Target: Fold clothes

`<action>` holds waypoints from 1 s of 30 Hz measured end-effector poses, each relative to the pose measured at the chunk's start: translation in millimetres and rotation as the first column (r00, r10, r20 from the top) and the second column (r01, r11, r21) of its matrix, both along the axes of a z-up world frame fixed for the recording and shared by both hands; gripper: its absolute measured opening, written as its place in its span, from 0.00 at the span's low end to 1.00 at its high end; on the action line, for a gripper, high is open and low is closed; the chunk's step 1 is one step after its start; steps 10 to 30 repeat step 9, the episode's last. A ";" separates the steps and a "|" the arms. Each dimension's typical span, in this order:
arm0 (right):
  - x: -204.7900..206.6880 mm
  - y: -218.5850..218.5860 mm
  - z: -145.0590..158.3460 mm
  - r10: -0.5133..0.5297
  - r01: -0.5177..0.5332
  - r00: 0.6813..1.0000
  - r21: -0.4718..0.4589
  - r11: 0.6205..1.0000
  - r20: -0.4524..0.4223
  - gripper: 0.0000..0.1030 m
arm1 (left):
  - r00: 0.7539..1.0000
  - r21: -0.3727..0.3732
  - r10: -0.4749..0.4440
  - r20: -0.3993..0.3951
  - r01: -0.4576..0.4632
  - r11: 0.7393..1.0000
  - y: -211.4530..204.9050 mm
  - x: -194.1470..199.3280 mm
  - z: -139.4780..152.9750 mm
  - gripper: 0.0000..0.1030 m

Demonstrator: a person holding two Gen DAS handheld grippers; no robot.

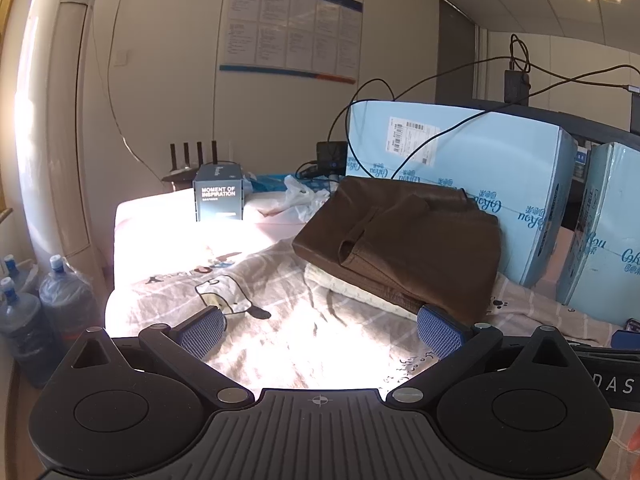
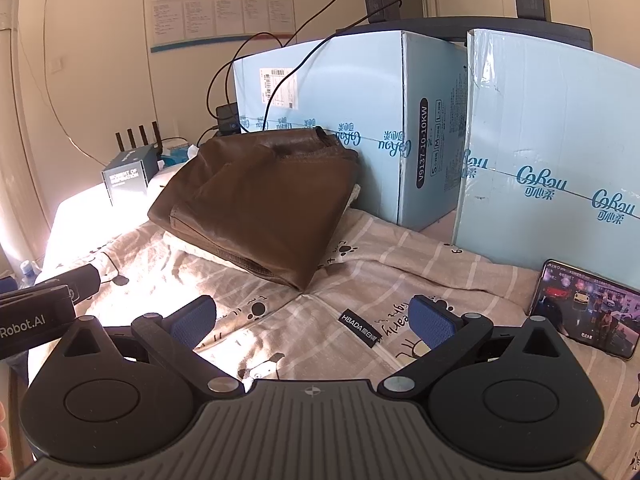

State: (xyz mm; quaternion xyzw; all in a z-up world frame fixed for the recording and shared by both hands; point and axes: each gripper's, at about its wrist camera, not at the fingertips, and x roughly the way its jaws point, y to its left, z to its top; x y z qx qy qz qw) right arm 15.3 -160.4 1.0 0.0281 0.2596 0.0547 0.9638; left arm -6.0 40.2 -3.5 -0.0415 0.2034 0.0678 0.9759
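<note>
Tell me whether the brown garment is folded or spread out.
Folded. The brown garment lies as a compact layered stack with doubled edges, resting on a pale folded item on the bedsheet. Neither open gripper touches it.

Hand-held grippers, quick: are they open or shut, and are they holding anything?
Left hand-held gripper: open, holding nothing, over the bed sheet.
Right hand-held gripper: open, holding nothing, short of the brown clothes.
</note>
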 end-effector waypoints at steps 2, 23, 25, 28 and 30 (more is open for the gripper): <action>-0.1 -0.1 -0.1 -0.001 0.001 1.000 0.000 1.000 0.000 1.00 | 1.000 0.000 -0.002 0.001 0.002 1.000 -0.2 -0.3 0.0 1.00; -1.0 -0.2 0.6 -0.001 0.001 1.000 0.001 1.000 0.004 1.00 | 1.000 0.009 -0.015 0.010 0.015 1.000 -2.2 -0.8 0.4 1.00; -1.0 -0.2 0.6 -0.001 0.001 1.000 0.001 1.000 0.004 1.00 | 1.000 0.009 -0.015 0.010 0.015 1.000 -2.2 -0.8 0.4 1.00; -1.0 -0.2 0.6 -0.001 0.001 1.000 0.001 1.000 0.004 1.00 | 1.000 0.009 -0.015 0.010 0.015 1.000 -2.2 -0.8 0.4 1.00; -1.0 -0.2 0.6 -0.001 0.001 1.000 0.001 1.000 0.004 1.00 | 1.000 0.009 -0.015 0.010 0.015 1.000 -2.2 -0.8 0.4 1.00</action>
